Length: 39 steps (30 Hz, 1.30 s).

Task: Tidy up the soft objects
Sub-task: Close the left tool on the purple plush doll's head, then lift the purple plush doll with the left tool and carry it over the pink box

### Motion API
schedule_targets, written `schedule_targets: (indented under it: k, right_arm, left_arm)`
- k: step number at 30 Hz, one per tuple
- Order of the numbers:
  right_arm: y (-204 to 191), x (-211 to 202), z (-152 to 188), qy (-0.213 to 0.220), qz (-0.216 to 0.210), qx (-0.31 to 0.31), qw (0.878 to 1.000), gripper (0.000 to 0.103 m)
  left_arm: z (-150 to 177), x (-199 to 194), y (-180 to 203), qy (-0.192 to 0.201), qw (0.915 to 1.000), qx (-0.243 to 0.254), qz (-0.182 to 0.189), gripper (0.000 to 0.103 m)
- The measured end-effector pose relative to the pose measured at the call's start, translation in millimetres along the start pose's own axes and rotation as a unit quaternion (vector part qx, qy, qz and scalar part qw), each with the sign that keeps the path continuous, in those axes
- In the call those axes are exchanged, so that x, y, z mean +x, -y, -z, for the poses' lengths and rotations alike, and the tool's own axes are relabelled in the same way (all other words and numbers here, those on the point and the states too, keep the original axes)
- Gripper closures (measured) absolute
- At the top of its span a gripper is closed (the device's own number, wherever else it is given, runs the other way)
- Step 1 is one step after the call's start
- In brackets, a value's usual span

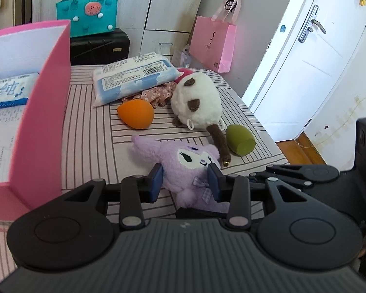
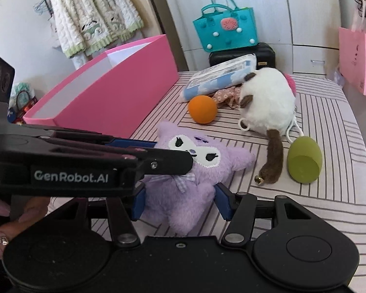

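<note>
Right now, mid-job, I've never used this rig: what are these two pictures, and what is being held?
Each picture comes from a fisheye camera on a hand-held two-finger tool, looking along its fingers. In the left wrist view, the left tool has its blue pads on either side of the purple plush. In the right wrist view, the right tool brackets the same toy lower down; whether either truly squeezes it is unclear. On the striped bed also lie an orange sponge, a green sponge and a white plush, beside a pink box.

Both tools low, left tool (image 1: 186, 179) and right tool (image 2: 180, 201) part-closed.
</note>
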State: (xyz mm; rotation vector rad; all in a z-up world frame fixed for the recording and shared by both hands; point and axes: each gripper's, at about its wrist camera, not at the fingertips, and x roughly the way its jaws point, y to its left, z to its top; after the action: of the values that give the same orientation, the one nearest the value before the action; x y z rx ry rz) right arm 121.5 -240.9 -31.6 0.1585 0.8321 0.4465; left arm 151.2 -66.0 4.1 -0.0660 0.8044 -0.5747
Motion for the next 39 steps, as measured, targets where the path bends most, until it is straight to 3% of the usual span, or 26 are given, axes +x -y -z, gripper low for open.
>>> schedule_targets:
  k: [13,28,32,39]
  right_arm:
    - [-15.6,-26.4,-17.7,-0.032,-0.06,-0.005,0.998,0.041]
    - [-70.0,-70.1,-44.9,0.008,-0.049,-0.104,0.993,0.041]
    - [-87.9,-75.5,-53.2,0.02,-0.047,-0.13,0.99,0.041]
    - [-117.7,-68.7,-72.5,0.022,-0.05,-0.152,0.987,0.041]
  left_arm:
    - [0.9,-49.7,2.1,0.017,0.9998,0.004,0.005,0.065]
    - [-7.6,-120.7,-9.8,0.069,0.9967,0.02,0.038,0.065]
    - [-12.5,-134.6,-25.9,0.066,0.9959,-0.001,0.062,0.064]
    - [-23.7,-155.9,-50.6,0.076,0.9957,-0.005,0.052,0.064]
